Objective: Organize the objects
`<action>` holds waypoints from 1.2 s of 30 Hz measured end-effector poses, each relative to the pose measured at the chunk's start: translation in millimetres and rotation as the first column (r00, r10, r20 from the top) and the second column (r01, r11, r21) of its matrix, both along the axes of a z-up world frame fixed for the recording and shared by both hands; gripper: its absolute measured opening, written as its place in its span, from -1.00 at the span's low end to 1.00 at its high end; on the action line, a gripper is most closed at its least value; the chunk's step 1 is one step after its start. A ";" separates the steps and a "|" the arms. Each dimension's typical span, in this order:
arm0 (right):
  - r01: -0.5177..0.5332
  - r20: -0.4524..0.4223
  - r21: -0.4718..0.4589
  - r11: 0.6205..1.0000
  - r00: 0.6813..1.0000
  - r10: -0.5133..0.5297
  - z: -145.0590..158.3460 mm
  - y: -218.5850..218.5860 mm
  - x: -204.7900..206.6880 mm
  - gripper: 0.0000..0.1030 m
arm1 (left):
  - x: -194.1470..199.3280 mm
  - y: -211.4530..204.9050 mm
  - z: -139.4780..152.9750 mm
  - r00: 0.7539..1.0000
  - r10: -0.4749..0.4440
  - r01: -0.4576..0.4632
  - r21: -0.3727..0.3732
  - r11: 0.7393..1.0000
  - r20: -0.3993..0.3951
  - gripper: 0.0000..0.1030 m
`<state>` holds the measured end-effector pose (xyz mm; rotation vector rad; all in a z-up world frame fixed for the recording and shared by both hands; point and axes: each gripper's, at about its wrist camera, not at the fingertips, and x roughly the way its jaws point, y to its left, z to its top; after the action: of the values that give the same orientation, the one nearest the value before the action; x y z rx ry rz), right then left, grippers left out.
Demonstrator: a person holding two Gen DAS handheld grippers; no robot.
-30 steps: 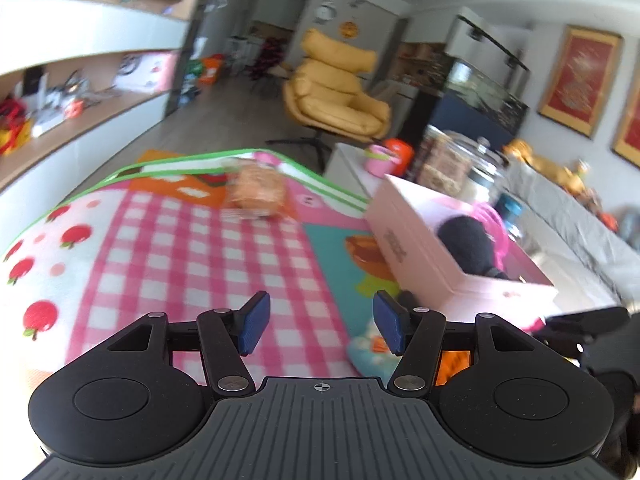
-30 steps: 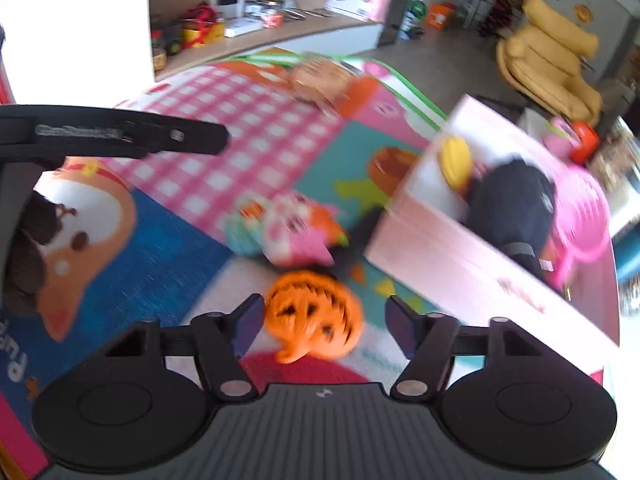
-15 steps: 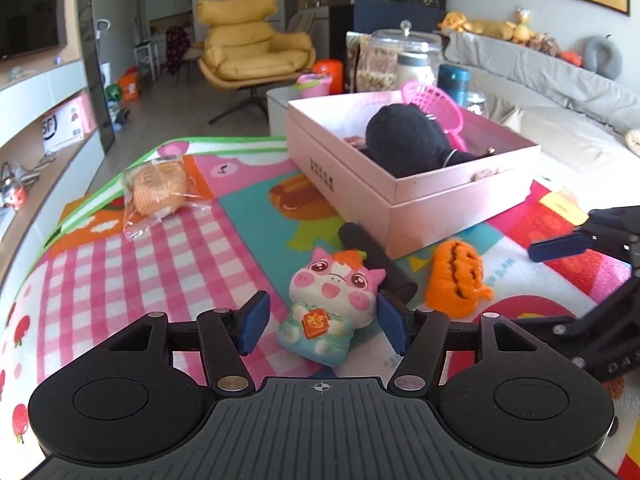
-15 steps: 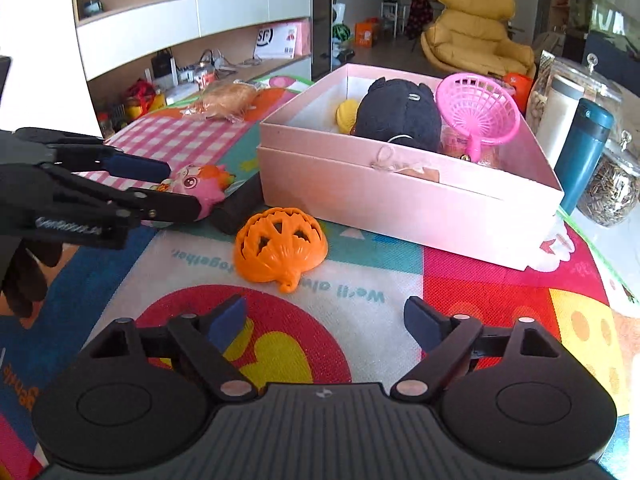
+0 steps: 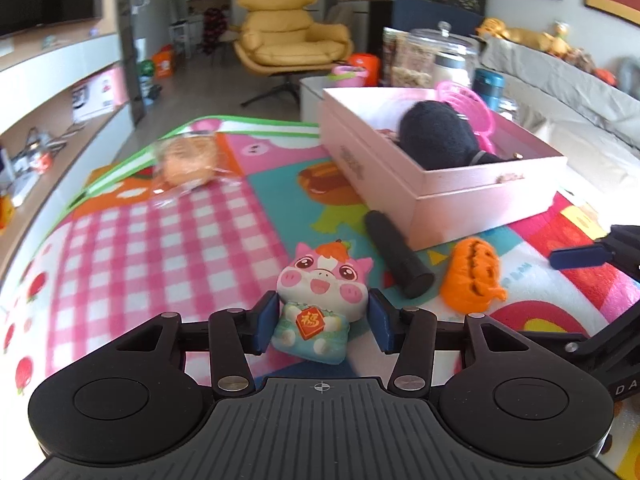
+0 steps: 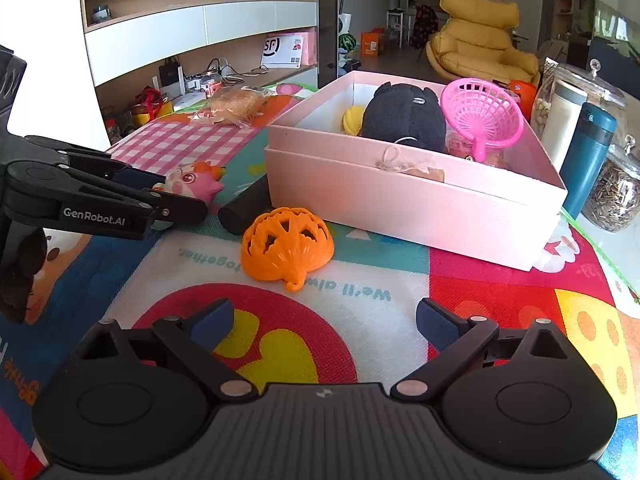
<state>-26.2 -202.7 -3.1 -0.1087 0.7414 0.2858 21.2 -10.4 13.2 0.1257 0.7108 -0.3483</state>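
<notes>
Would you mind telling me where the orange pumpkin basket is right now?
In the right wrist view the orange pumpkin basket lies upside down on the play mat, beside the black cylinder, before the pink box.

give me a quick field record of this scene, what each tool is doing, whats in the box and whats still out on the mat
left tool: jaws have just been closing around the pig toy, pads at its sides
right tool: jaws have just been opening, wide, nothing between them
pink box: holds black plush, pink basket, a yellow item
on mat outside box: orange pumpkin basket, black cylinder, bagged bread
play mat: under everything
beside box: teal bottle, glass jars
</notes>
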 end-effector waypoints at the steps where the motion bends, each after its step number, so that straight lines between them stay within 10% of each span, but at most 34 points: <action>1: -0.001 0.010 -0.006 1.000 1.000 0.001 1.2 1.6 -1.0 0.90 | -2.5 5.6 0.3 0.999 0.037 -0.037 0.002 0.999 0.008 0.02; 5: -0.024 0.083 -0.015 1.000 0.996 0.025 15.2 16.0 -3.4 0.70 | -5.9 35.5 -1.3 0.987 0.157 -0.158 -0.060 0.986 -0.011 0.01; 9: -0.089 0.097 -0.023 0.996 0.991 0.091 27.4 46.0 5.0 0.07 | -12.0 45.5 -2.6 0.986 0.165 -0.166 -0.090 0.982 -0.011 0.01; 20: -0.076 0.012 -0.191 0.979 0.997 0.079 14.1 110.0 49.3 -0.28 | -16.9 45.0 -5.5 0.983 0.184 -0.184 -0.105 0.977 -0.010 0.02; 36: -0.177 -0.052 -0.146 0.973 0.984 0.172 17.0 53.7 -19.1 -0.53 | -26.6 37.7 -4.3 0.988 0.149 -0.151 -0.093 0.984 -0.035 -0.06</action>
<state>-45.2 -149.0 13.9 -0.3130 0.7936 0.4004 -5.4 27.4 8.9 -0.0231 0.7256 -0.2395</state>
